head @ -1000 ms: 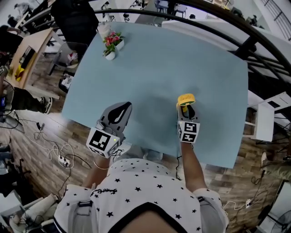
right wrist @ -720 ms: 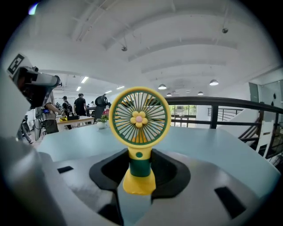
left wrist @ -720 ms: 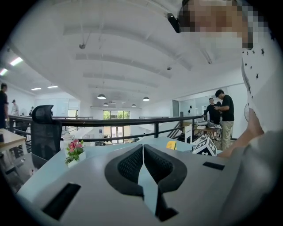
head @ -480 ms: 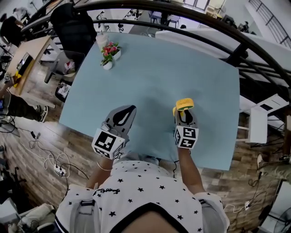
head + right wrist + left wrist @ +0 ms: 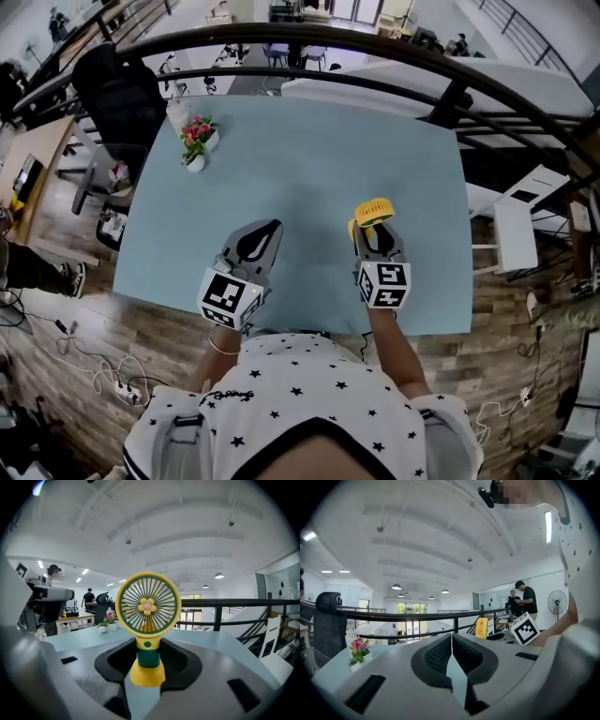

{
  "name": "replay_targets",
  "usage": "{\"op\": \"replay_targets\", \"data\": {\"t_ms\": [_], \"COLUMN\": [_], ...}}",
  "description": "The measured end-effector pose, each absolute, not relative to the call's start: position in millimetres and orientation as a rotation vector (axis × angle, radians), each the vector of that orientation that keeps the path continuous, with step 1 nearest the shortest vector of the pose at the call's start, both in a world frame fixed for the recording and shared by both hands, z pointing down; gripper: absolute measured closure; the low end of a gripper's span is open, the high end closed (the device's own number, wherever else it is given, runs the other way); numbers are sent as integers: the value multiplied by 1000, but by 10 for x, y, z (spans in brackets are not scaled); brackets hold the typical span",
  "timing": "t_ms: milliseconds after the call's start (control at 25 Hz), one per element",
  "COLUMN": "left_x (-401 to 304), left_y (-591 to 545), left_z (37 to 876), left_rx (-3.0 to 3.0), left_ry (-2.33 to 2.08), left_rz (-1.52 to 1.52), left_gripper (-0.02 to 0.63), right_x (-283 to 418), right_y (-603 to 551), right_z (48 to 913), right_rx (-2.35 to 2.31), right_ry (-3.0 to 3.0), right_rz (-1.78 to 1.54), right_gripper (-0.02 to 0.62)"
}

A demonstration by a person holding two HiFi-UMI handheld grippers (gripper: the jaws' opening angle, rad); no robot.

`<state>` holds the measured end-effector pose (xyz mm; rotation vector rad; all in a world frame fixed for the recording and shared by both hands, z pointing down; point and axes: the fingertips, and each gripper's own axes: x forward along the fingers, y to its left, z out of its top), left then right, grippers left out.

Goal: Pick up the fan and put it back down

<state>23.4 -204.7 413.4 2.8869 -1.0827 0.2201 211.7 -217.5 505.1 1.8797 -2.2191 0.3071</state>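
A small yellow fan (image 5: 147, 606) with a green neck and a flower at its hub stands upright between the pads of my right gripper (image 5: 148, 656), which is shut on its stem. In the head view the fan (image 5: 373, 212) is held over the near right part of the pale blue table (image 5: 309, 150), just ahead of the right gripper (image 5: 373, 231). My left gripper (image 5: 266, 231) hovers over the near left part of the table, level with the right one. Its jaws (image 5: 452, 641) are shut with nothing between them. From the left gripper view the fan (image 5: 482, 627) shows side-on at the right.
A white pot of pink flowers (image 5: 196, 141) stands at the table's far left corner. A black railing (image 5: 281, 47) runs behind the table and a black chair (image 5: 112, 94) stands at its left. White furniture (image 5: 520, 225) sits right of the table. Cables lie on the wooden floor.
My right gripper has risen with the fan in it, away from the tabletop. My left gripper has shifted a little forward over the table, still shut.
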Motion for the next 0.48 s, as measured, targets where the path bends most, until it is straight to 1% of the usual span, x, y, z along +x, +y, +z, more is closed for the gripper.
{"op": "replay_targets", "data": {"t_ms": [480], "left_x": [686], "left_y": [-2061], "left_z": [4089], "left_rx": [2973], "left_ry": [-882], "left_rz": [186], "left_gripper": [577], "right_x": [2272], "right_y": [-1972], "right_z": [4341], "right_rx": [1981], "right_ry": [-2229], "right_rz": [185], "right_gripper": [439]}}
